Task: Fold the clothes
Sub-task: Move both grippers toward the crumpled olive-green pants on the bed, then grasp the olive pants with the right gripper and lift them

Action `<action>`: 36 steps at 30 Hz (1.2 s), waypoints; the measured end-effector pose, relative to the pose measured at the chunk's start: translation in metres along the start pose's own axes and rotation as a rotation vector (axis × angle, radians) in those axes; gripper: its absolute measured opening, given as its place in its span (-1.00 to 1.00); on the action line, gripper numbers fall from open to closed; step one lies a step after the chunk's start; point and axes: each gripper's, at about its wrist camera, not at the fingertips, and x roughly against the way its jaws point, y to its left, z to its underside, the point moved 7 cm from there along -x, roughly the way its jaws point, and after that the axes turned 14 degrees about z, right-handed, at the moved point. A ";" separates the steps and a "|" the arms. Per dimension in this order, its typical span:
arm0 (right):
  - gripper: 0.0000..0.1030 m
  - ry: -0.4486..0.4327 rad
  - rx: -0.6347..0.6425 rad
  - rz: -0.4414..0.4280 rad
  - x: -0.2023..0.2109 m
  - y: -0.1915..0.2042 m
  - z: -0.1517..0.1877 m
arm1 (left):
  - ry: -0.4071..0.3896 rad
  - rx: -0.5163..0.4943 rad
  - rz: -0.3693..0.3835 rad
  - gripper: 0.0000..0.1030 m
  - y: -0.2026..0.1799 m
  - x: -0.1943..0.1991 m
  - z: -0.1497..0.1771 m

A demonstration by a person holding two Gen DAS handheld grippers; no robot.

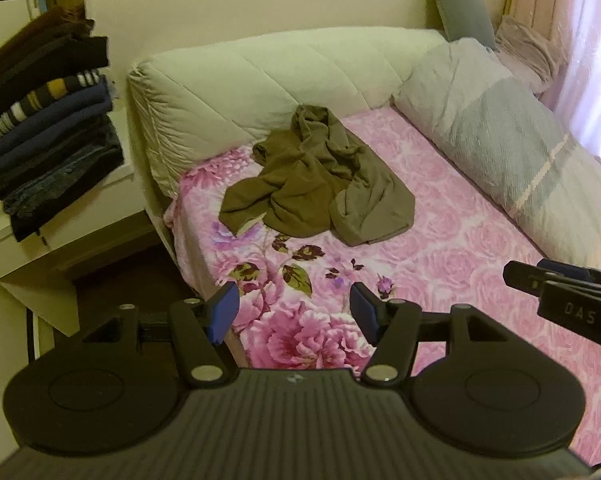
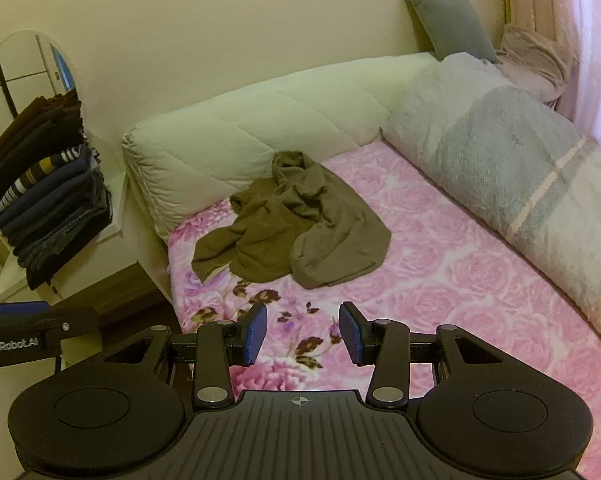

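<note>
Left wrist view: left gripper (image 1: 293, 309) and right gripper (image 2: 302, 332) gape wide, holding nothing, above the bed's (image 1: 440, 272) near edge, well short of the crumpled olive garment (image 1: 320, 180).

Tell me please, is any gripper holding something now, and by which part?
Nothing is held. The left gripper and right gripper are both open and empty above the bed; the crumpled brown garment lies untouched ahead.

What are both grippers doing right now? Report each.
Left gripper: open, holding nothing, above the bed edge.
Right gripper: open, holding nothing, short of the brown garment.
</note>
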 end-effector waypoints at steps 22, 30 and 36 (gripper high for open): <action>-0.15 0.218 -0.029 0.131 -0.229 0.028 -0.067 | 0.219 -0.007 0.080 0.11 0.107 -0.211 -0.130; -0.15 0.244 -0.051 0.156 -0.321 0.038 -0.102 | 0.267 -0.002 0.099 0.11 0.141 -0.296 -0.180; -0.15 0.263 -0.048 0.176 -0.395 0.039 -0.113 | 0.304 0.007 0.100 0.11 0.161 -0.360 -0.203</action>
